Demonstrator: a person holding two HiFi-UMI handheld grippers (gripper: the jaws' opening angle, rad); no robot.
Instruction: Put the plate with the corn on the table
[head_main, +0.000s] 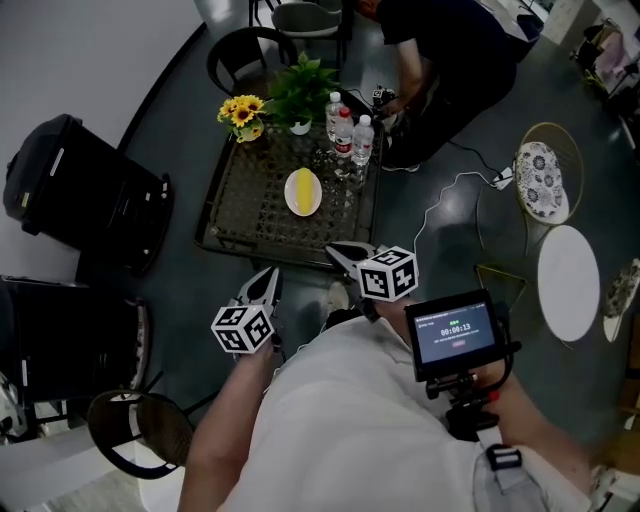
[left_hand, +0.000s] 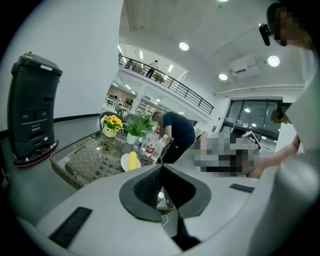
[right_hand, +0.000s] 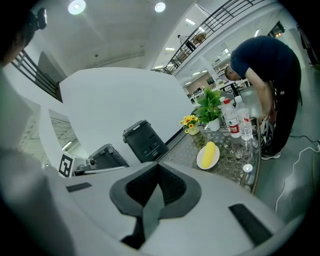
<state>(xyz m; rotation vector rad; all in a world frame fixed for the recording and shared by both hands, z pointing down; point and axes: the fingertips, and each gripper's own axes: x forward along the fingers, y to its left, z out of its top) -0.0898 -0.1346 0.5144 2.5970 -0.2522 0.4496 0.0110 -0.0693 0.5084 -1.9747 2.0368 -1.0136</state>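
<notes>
Low woven table (head_main: 222, 218) on a dark floor (head_main: 460, 250), 3 bottles (head_main: 346, 124) and flowers (head_main: 241, 111) at its far end.
The plate (head_main: 291, 191) with corn (head_main: 304, 192) lies mid-table, at 12 o'clock from the left gripper (head_main: 270, 276) and right gripper (head_main: 341, 255), well apart; both have jaws together, empty.

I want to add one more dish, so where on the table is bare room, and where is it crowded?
The left part of the table, between the plate with corn and the left rim, is bare; so is the strip along the near rim. The far edge is crowded: sunflowers, green plant, water bottles.
</notes>
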